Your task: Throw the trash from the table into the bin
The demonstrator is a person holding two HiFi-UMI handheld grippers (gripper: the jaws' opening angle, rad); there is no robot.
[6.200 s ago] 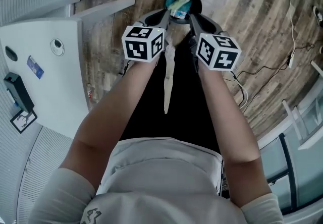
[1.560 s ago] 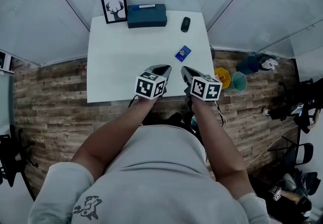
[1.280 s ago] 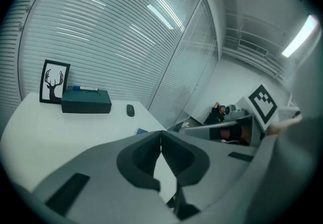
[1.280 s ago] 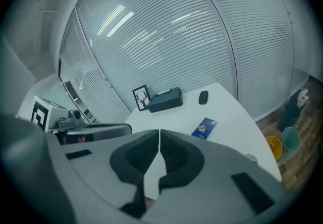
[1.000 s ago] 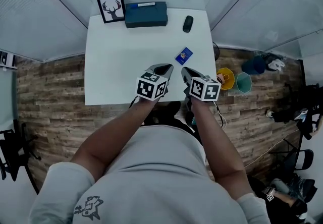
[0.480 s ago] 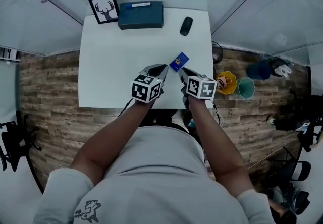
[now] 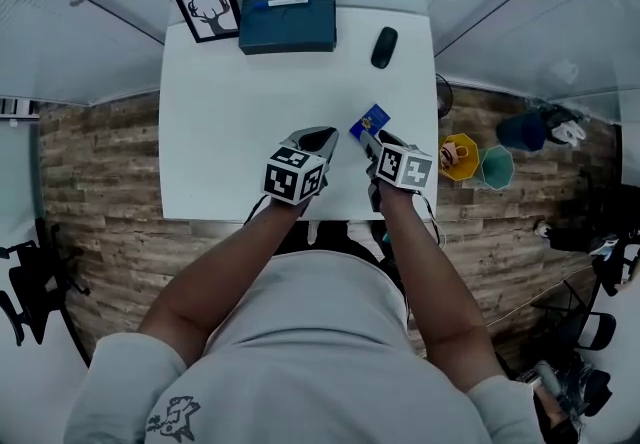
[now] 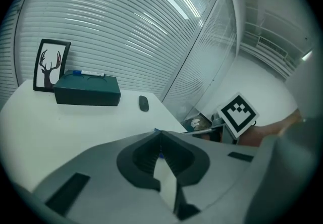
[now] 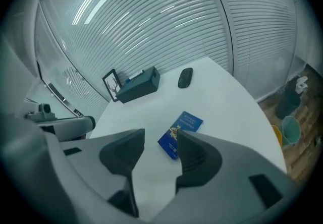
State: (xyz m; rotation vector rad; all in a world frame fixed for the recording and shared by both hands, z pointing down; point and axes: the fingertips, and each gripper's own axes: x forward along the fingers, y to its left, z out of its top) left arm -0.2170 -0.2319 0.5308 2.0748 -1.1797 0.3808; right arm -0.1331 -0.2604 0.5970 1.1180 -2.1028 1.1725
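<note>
Currently the right gripper (image 9: 160, 140) is held above the near right part of the white table (image 7: 230, 112), angled downward. Its jaws are spread and have just been opening, and nothing lies between them yet. The blue packet (image 9: 182, 126), the one loose item that reads as trash, lies flat on the table just ahead of the jaw tips, toward the right edge. The spread appears set to straddle it. The left gripper (image 8: 159, 134) hovers to the left, its jaw tips pressed together and empty, apparently kept clear of the pick. Along the far edge stand a deer picture (image 7: 207, 9), a dark teal box (image 7: 288, 22) with a pen on top, and a computer mouse (image 7: 383, 47). All are well apart from the packet and do not obstruct the approach. On the floor right of the table stand a yellow container (image 7: 460, 154) and a teal container (image 7: 497, 167). Which receptacle serves as the bin cannot be determined. Because the packet lies flat, the jaws may slide over it.
</note>
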